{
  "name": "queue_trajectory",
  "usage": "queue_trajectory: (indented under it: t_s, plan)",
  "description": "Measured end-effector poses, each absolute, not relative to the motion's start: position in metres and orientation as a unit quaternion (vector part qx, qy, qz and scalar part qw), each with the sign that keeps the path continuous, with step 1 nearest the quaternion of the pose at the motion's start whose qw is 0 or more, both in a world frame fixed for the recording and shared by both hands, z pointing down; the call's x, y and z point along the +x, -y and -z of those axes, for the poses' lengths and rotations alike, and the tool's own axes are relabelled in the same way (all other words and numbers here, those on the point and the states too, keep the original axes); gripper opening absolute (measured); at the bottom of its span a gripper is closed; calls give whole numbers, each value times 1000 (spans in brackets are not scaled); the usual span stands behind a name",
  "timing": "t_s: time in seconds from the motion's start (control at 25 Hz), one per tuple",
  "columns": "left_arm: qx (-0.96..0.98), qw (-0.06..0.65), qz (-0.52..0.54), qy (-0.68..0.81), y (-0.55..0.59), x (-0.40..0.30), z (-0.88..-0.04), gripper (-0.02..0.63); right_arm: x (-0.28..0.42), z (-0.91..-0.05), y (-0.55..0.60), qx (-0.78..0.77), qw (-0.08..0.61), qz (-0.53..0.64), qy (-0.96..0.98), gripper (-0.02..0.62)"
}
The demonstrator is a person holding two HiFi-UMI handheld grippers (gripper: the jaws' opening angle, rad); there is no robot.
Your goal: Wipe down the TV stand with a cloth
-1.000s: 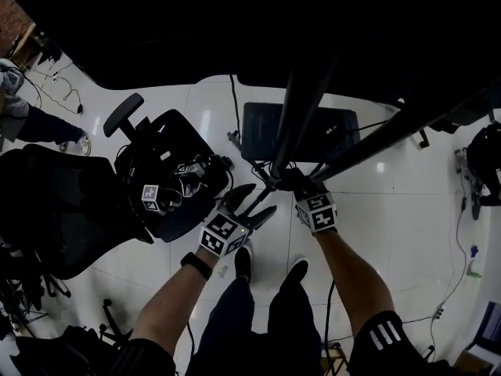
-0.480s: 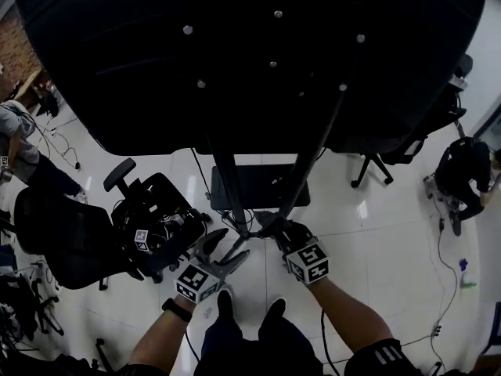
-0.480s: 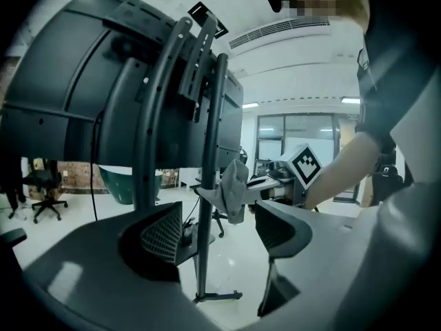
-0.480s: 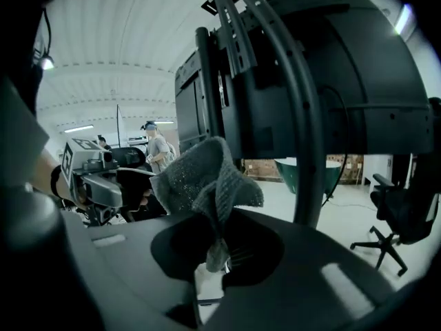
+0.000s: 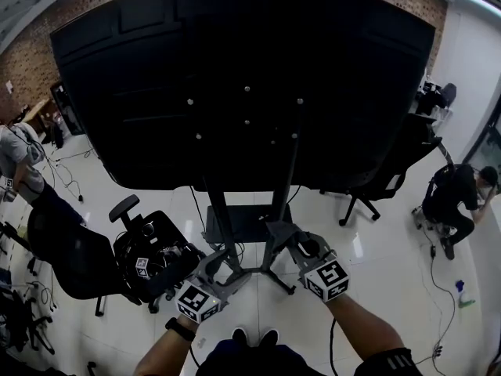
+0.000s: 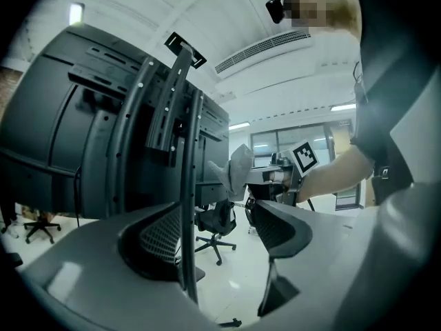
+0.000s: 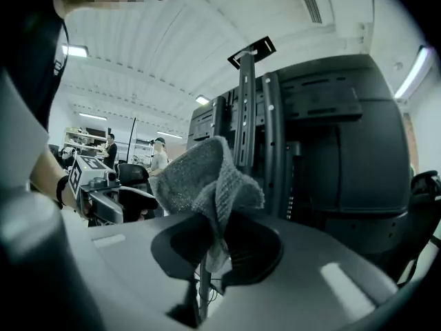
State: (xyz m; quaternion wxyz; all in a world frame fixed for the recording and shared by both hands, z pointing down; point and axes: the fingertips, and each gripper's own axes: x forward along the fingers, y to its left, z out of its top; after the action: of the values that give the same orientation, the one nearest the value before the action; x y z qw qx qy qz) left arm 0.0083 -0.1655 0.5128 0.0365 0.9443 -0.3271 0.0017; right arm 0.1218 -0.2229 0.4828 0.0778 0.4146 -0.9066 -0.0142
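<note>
Moved: both grippers have risen from the TV stand's (image 5: 225,229) feet to its uprights | right gripper (image 7: 213,243) clamped on the cloth (image 7: 207,178), near the uprights | left gripper (image 6: 220,233) jaws apart, empty | cloth looks soft, light, floppy; best pinched by a bunched fold

TV (image 5: 243,77): top cut off at 12 o'clock.
Cloth (image 7: 200,178): lower end hidden between right gripper (image 7: 212,243) jaws.
Person (image 5: 458,202): 3 o'clock, too small to tell.
</note>
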Motion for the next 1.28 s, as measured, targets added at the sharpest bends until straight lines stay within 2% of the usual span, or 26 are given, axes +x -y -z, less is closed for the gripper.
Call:
queue_trajectory:
  t_s: [0.24, 0.4, 0.64, 0.88, 1.28]
  plan:
    - [953, -7, 23, 301, 161, 4, -466, 350, 125, -424, 210, 447, 33, 41, 893, 32]
    - [959, -26, 32, 282, 161, 1, -437, 350, 137, -372, 222, 472, 35, 89, 876, 32]
    - [962, -81, 37, 257, 170, 5, -389, 350, 160, -270, 258, 499, 72, 201, 840, 32]
    - [959, -126, 52, 247, 182, 32, -323, 350, 170, -189, 305, 509, 97, 253, 817, 32]
    - [950, -176, 77, 246, 215, 74, -240, 350, 167, -145, 376, 495, 150, 265, 814, 34]
